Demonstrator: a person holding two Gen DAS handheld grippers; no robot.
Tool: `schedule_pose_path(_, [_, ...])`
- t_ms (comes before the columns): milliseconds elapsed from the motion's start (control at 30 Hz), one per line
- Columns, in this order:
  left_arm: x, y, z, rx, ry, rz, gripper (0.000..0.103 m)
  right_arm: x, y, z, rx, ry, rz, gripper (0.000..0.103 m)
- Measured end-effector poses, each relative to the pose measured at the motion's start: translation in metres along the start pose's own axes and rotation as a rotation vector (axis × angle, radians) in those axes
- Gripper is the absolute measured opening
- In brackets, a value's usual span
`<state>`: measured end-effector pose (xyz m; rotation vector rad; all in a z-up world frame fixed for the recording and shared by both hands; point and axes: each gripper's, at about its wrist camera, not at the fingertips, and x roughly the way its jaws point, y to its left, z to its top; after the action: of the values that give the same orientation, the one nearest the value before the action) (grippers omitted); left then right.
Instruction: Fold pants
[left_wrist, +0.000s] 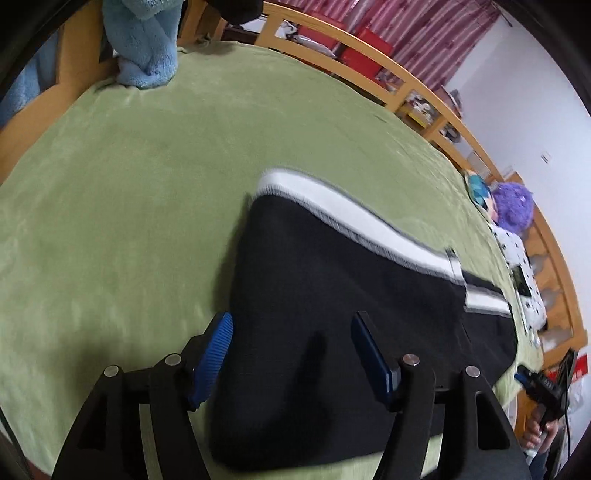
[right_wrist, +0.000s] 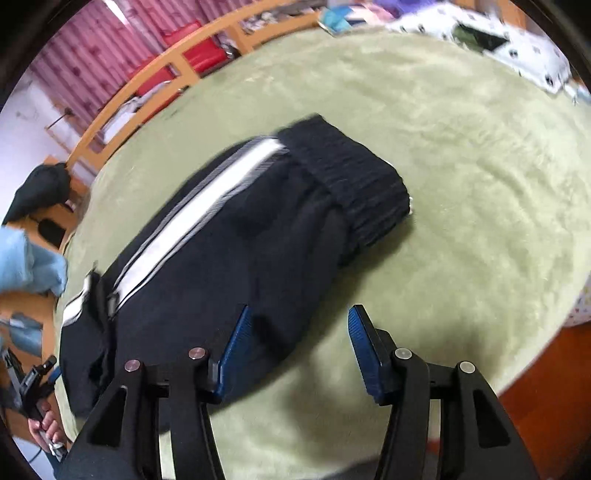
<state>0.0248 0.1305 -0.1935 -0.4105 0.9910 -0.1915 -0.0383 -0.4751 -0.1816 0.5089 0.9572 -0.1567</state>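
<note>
Where motion blurs the pants (right_wrist: 229, 236), left gripper (left_wrist: 291, 332) and right gripper (right_wrist: 299, 325) both agape, empty.

Matt black knit cloth with a ribbed waistband is seen in the pants (right_wrist: 236, 236); the green blanket (left_wrist: 129, 192) looks softly napped, the bed rail (left_wrist: 369, 55) of smooth wood.

My left gripper (left_wrist: 291, 325) hangs w/ jaws spread wide, nothing btwn the blue pads (left_wrist: 210, 360). Right gripper (right_wrist: 300, 319) same: jaws apart, empty, tilted down, both held low.
</note>
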Motion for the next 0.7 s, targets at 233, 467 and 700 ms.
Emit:
schedule_pose_path(233, [0.012,0.023,-0.07,-0.05,0.089,0.022,0.068,0.001,0.105,-0.036,-0.18,0.001,0.182,0.054])
schedule_pose_path(467, [-0.022,0.027,-0.074,-0.053,0.078,0.012,0.068,0.056,0.183,-0.067,-0.208,0.103,0.395,0.054])
schedule_pose_path(700, [-0.029,0.041,-0.085,-0.093,0.093,-0.071,0.068,0.071,0.187,-0.111,-0.322,0.188,0.379,0.015])
